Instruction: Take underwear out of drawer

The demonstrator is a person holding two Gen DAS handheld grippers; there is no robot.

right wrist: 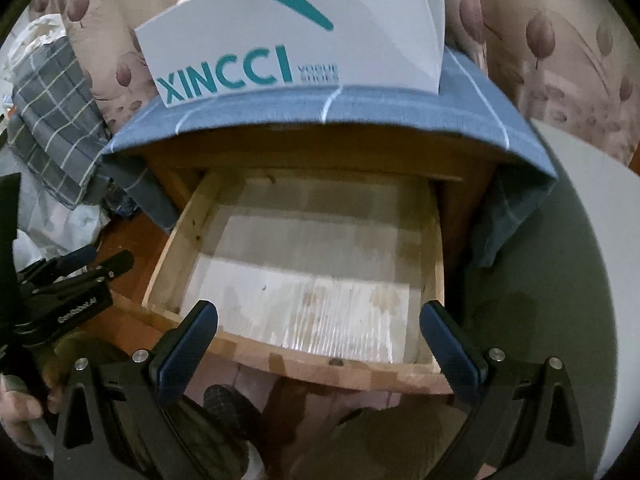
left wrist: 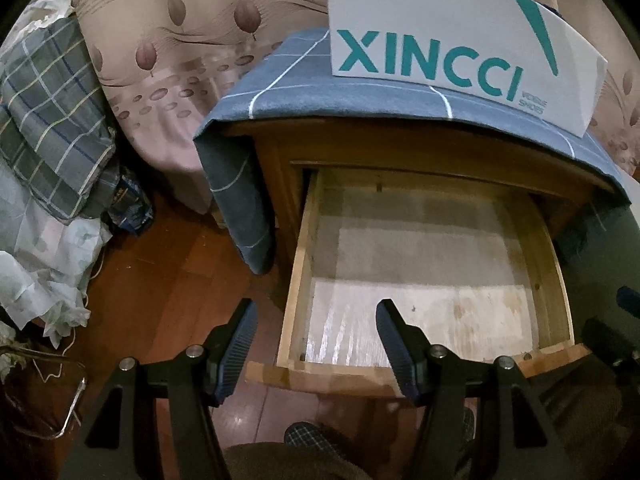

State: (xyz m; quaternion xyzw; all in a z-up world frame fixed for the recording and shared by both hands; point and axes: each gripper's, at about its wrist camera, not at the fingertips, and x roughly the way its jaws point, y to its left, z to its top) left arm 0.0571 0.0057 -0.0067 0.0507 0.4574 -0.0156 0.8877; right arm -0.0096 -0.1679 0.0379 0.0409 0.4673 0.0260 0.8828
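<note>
The wooden drawer (left wrist: 300, 272) of the nightstand is pulled out, and its pale lined bottom (right wrist: 304, 280) lies bare. No underwear shows in either view. My left gripper (left wrist: 316, 308) hovers over the drawer's front left corner, open, with nothing between its fingers. My right gripper (right wrist: 319, 308) hangs above the drawer's front rim (right wrist: 320, 364), its jaws wide open and holding nothing. The left gripper (right wrist: 76, 276) also appears at the left edge of the right wrist view.
A white XINCCI paper bag (left wrist: 440, 32) stands on the blue checked cloth (left wrist: 280, 80) covering the nightstand. A plaid bundle (left wrist: 52, 120) and white plastic (left wrist: 44, 272) lie on the wooden floor (left wrist: 168, 264) at left. A white round surface (right wrist: 584, 240) sits at right.
</note>
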